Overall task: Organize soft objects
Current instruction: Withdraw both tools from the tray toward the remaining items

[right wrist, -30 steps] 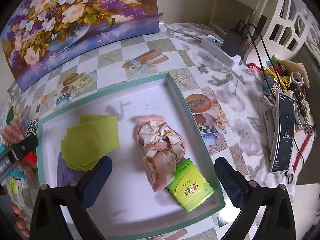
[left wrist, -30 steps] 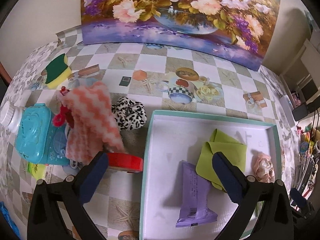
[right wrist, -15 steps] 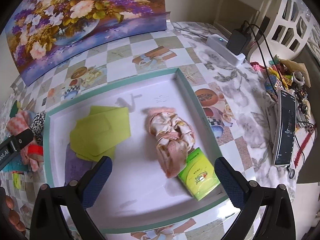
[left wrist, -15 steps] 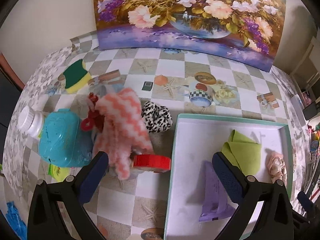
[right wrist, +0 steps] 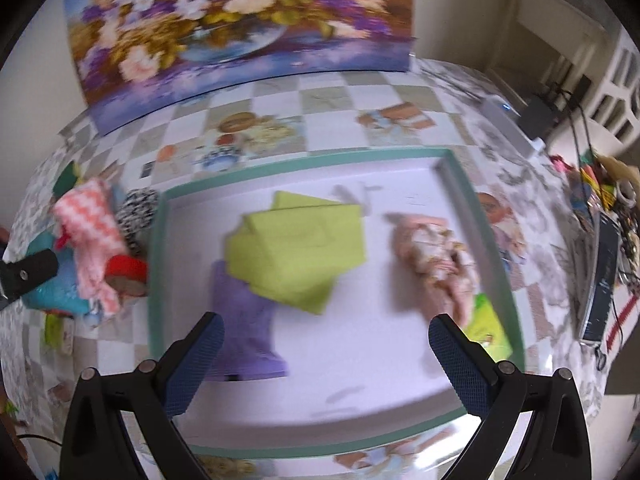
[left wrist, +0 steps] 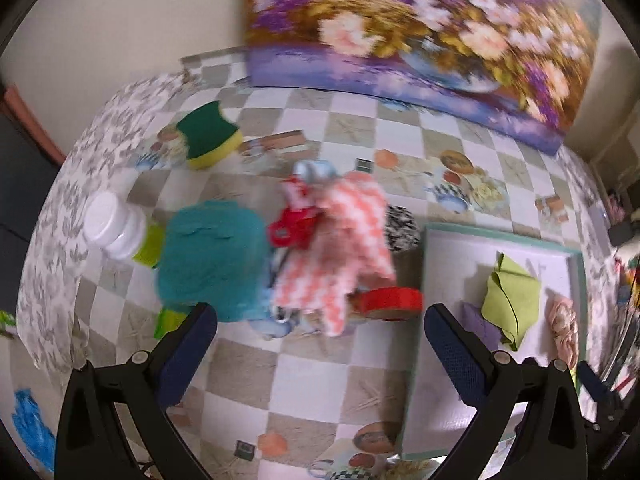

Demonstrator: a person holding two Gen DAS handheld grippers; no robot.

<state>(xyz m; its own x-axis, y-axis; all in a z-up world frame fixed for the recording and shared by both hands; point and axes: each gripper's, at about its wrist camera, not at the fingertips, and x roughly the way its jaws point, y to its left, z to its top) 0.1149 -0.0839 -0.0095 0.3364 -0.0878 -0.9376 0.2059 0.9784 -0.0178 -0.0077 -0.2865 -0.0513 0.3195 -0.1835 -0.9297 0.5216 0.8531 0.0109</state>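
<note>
Spread under everything: a counter (left wrist: 328, 376) clothed in checkered, picture-printed vinyl. On its right side, a shallow white tray with a teal rim (right wrist: 158, 240), already holding a folded lime-green cloth (right wrist: 300, 248), a purple soft pouch (right wrist: 244, 328) and a crumpled pink floral fabric bundle (right wrist: 436, 256). Left of the tray, outside it: a teal plastic toy case (left wrist: 212, 256), then a fluffy coral-and-white zigzag cloth (left wrist: 340, 248) draped on the clutter. Left tool (left wrist: 320, 332) gaping, empty, aimed at that cloth; right tool (right wrist: 326, 340) likewise spread, empty, above the tray. Best approach: descend onto the cloth's thick middle, clear of the red tape roll (left wrist: 392, 300), pinch deep, lift straight.
</note>
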